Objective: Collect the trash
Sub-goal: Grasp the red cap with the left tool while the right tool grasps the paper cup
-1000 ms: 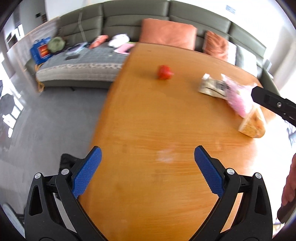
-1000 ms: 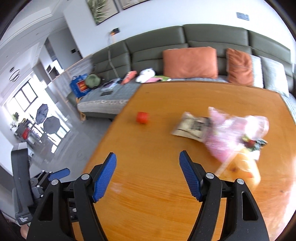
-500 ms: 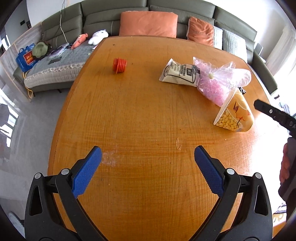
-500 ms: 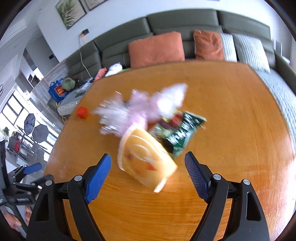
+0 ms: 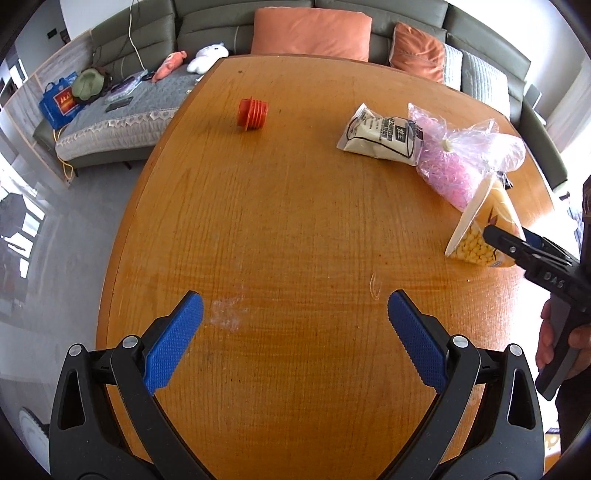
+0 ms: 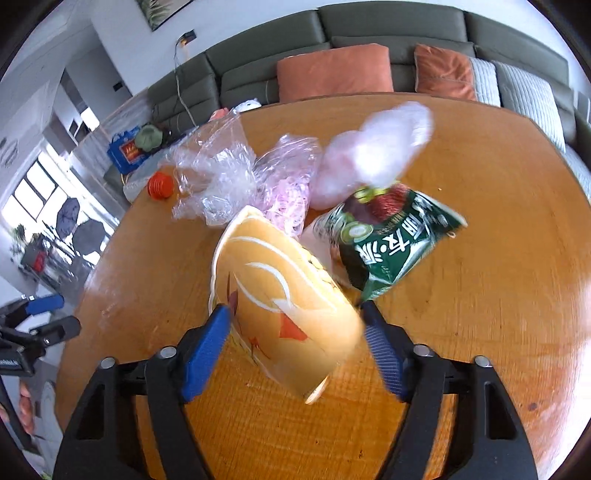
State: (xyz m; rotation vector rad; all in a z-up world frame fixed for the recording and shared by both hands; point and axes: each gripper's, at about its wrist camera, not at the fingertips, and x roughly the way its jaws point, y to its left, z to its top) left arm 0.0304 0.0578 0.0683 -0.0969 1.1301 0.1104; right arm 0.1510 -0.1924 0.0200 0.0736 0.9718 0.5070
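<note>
Trash lies on a round wooden table (image 5: 288,229): a yellow snack bag (image 6: 280,295) (image 5: 471,251), a green snack bag (image 6: 391,240), a pink-filled plastic bag (image 5: 454,166), a white pouch (image 5: 380,136) and an orange ribbed cap (image 5: 253,114). My right gripper (image 6: 295,321) straddles the yellow bag and its jaws are closing. The blue pads sit right at the bag's two sides, and I see no squeeze on it. In the left wrist view the right gripper (image 5: 513,240) reaches the bag from the right. My left gripper (image 5: 295,321) hangs open over bare wood, holding nothing.
Crumpled clear plastic (image 6: 214,177) lies left of the pink bag. A grey-green sofa (image 5: 221,22) with orange cushions (image 5: 310,33) wraps the table's far side. A person's hand (image 5: 554,332) holds the right gripper's handle. Floor lies beyond the table's left edge.
My right gripper came down and in over the yellow bag, which now sits between its narrowed jaws. The left gripper drifted over the table early on, then held still, open.
</note>
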